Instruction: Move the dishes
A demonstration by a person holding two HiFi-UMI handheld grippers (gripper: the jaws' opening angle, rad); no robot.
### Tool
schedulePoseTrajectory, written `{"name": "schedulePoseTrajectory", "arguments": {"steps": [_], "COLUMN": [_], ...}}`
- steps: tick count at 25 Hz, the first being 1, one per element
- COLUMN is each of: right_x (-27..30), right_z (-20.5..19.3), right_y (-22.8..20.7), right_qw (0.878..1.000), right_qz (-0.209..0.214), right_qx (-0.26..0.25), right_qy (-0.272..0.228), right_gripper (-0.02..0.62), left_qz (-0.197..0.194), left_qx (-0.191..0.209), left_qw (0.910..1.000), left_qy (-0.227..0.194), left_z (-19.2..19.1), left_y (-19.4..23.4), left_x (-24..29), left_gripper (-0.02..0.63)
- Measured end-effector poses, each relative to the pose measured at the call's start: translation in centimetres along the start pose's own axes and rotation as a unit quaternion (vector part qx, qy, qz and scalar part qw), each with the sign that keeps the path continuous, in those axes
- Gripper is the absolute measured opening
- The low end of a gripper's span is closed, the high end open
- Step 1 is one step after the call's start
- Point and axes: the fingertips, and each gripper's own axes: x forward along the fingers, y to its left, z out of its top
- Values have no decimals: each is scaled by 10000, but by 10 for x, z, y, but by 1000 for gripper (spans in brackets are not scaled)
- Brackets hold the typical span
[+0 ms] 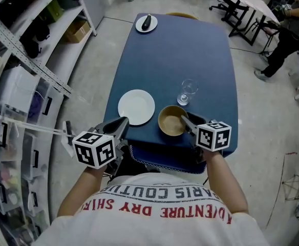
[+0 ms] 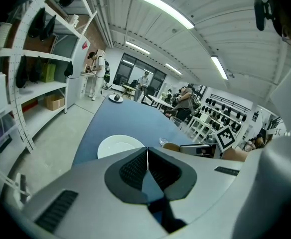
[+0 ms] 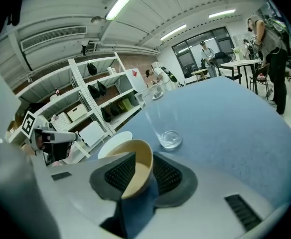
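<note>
A tan bowl [image 1: 171,121] sits near the front edge of the blue table [image 1: 190,50]. My right gripper [image 1: 185,120] is shut on its near right rim; in the right gripper view the bowl wall [image 3: 138,169] stands between the two pads. A white plate [image 1: 136,106] lies to the left of the bowl. My left gripper [image 1: 122,122] hovers at the plate's near left edge, jaws shut with nothing between them [image 2: 147,157]. The plate [image 2: 119,144] shows just beyond it. An empty clear glass [image 1: 187,91] stands upright behind the bowl, and it shows close beyond the bowl as the glass [image 3: 161,119].
A small white plate with a dark object on it [image 1: 146,23] sits at the table's far end. White shelving [image 1: 31,50] runs along the left. Folding tables and a person in black [image 1: 285,29] are at the back right. A chair seat [image 1: 165,158] is under the table's front edge.
</note>
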Motion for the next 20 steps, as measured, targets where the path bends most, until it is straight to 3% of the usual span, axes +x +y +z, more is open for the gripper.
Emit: {"name": "schedulePoseTrajectory", "arguments": {"steps": [1, 4, 9, 16, 20], "right_x": [-1, -7, -33, -86, -104], "right_z": [0, 6, 30, 79, 94], "right_y": [0, 3, 11, 41, 55], "right_qw": [10000, 9997, 9971, 9815, 9754], "right_qz": [13, 99, 229, 422, 428], "right_qx": [26, 35, -296, -1205, -1370], "right_qy": [-42, -217, -660, -1429, -1673], "right_gripper": [128, 186, 241, 241, 188], "left_qz": [5, -3, -168, -564, -688], "left_qx": [-5, 45, 187, 420, 509], "left_qw": [10000, 10000, 9996, 9970, 9949], "left_qy": [5, -8, -95, -319, -539], "left_z": [0, 4, 16, 44, 65], "left_y": [0, -4, -23, -60, -72], "left_x": [0, -1, -1, -8, -17], "left_gripper": [29, 28, 28, 28, 29]}}
